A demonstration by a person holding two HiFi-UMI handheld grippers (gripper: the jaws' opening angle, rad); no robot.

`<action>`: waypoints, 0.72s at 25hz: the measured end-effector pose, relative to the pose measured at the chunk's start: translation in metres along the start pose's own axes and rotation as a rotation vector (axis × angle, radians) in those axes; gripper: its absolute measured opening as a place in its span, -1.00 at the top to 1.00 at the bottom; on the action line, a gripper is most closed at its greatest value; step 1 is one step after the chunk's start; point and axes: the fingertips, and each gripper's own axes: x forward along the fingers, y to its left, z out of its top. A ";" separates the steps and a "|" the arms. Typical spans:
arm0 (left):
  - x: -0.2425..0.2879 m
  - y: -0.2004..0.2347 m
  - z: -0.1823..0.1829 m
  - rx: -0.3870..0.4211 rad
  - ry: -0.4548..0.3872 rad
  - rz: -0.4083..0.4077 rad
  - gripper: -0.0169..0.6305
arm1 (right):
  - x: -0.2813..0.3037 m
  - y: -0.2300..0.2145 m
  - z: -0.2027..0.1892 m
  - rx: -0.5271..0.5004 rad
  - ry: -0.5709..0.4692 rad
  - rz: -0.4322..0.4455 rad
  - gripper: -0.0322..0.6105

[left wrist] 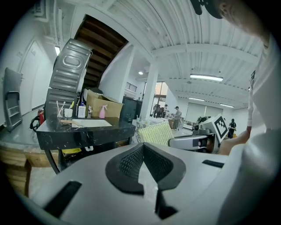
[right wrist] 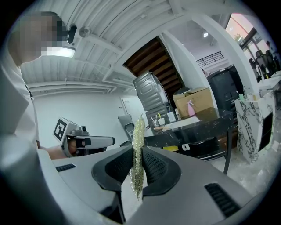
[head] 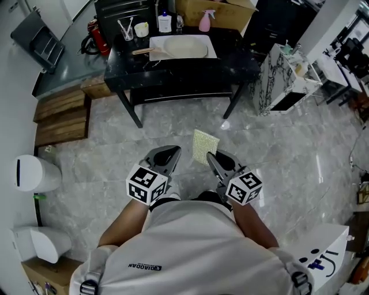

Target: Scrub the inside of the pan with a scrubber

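Two checked: left hand-held gripper [left wrist: 142, 147] pressed together, empty; right hand-held gripper [right wrist: 138, 151] pinching scrubber [head: 205, 146]. Pan [head: 183, 48], by bench [head: 184, 74] rear edge, should be steadied first.

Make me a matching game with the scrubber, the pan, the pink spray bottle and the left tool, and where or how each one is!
Things:
1. scrubber
2. pan
3. pink spray bottle
4. left tool

Places or states:
A. shut, with nothing in it
B. at the back of the black table, beside the cardboard box
C. pinched in the right tool
D. lying on the white mat on the table

Pairs: 1-C, 2-D, 3-B, 4-A
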 end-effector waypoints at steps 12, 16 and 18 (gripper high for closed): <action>-0.009 0.044 -0.010 -0.012 0.016 0.029 0.90 | 0.032 -0.007 -0.001 0.032 -0.006 -0.026 0.65; 0.012 0.057 -0.011 -0.025 0.036 0.025 0.90 | 0.054 -0.032 0.008 0.053 -0.009 -0.036 0.65; 0.026 0.067 -0.010 -0.029 0.042 0.029 0.90 | 0.066 -0.050 0.014 0.065 -0.014 -0.039 0.65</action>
